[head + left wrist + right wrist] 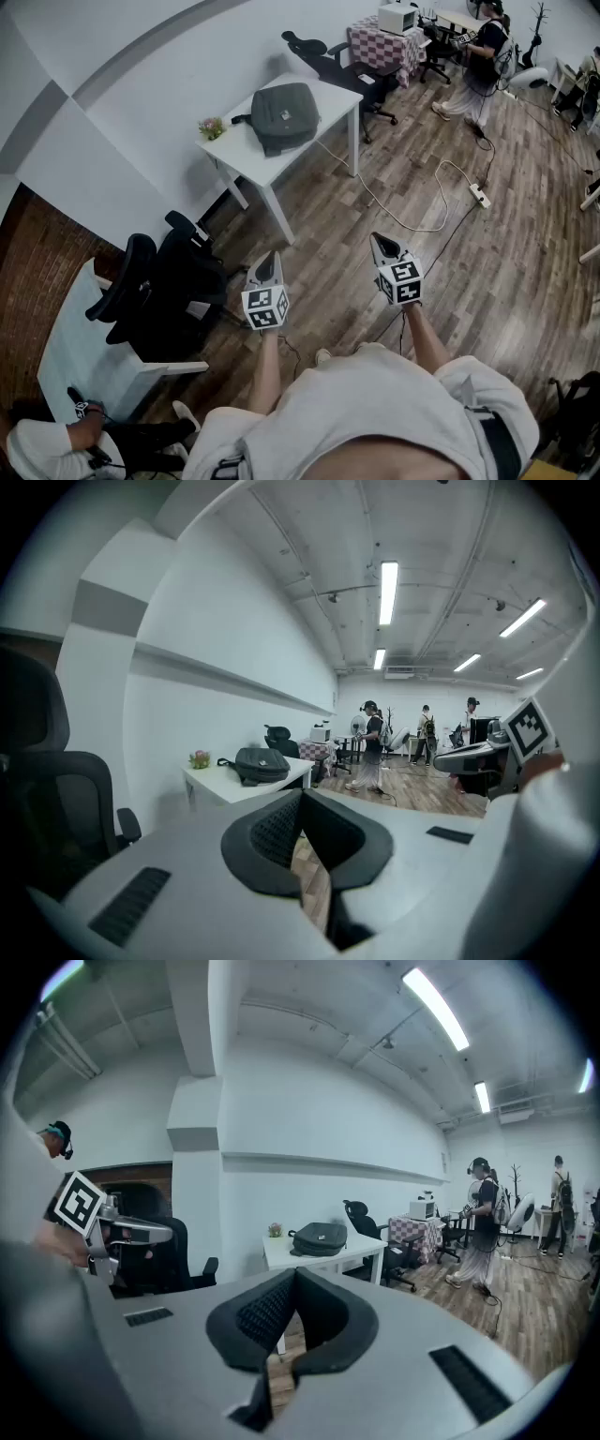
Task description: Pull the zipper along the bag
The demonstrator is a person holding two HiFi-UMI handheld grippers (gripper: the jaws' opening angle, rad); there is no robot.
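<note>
- Head view showed the left gripper (270,262) and the right gripper (380,246) held side by side over the wooden floor (450,272), both well apart from the bag (286,114).
- In the left gripper view, its jaws were clenched together, with nothing between them.
- In the right gripper view, its jaws were likewise pressed together and held nothing.
- The dark bag lay flat on the white table (239,150) by the wall, near a small potted plant (212,127) at the table's corner.
- A black office chair (159,291) stood near the left gripper, on its left.
- A white cable (403,220) ran across the floor to a power strip (479,195).
- A person (483,56) stood at the room's far end.
</note>
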